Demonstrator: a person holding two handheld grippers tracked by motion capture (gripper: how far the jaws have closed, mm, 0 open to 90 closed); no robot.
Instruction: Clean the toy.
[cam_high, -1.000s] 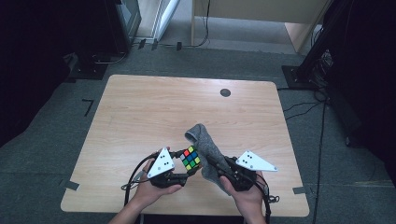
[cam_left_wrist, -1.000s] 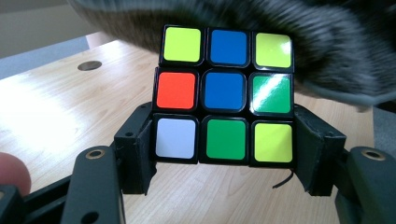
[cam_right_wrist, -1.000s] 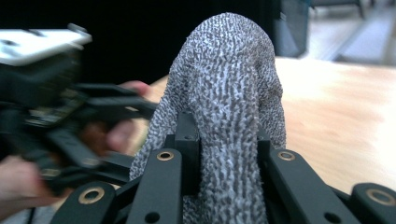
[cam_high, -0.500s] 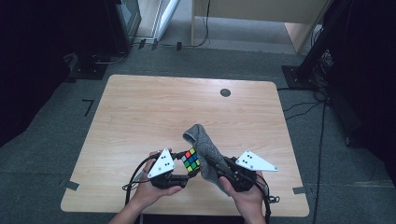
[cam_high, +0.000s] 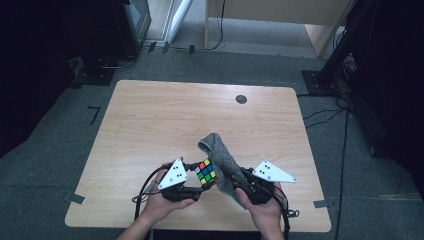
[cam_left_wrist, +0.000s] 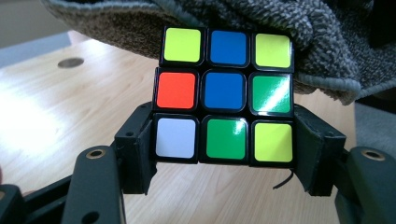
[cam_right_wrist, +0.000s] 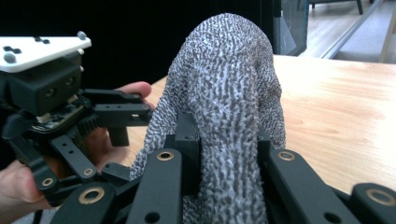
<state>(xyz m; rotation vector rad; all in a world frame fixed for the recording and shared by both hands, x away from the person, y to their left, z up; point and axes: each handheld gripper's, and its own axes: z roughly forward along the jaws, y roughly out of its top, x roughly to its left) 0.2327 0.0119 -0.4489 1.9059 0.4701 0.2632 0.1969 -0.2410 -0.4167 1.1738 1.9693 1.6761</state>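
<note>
A scrambled colour cube (cam_high: 205, 171) (cam_left_wrist: 225, 94) is clamped by its lower row between the black jaws of my left gripper (cam_high: 202, 186) (cam_left_wrist: 224, 151), held just above the table near the front edge. Its face toward the left gripper camera shows yellow, blue, red, green and white squares. A grey knitted cloth (cam_high: 220, 157) (cam_right_wrist: 227, 107) is pinched in my right gripper (cam_high: 231, 182) (cam_right_wrist: 227, 156); it arches up and drapes against the far side of the cube, as the cloth (cam_left_wrist: 299, 42) shows in the left gripper view. The two grippers face each other closely.
The wooden table (cam_high: 165, 120) has a small dark round grommet (cam_high: 241, 99) near its far edge. Dark equipment stands and cables sit on the grey floor around the table. A hand (cam_right_wrist: 28, 182) holds the left gripper body (cam_right_wrist: 56, 107) close at the left of the right gripper view.
</note>
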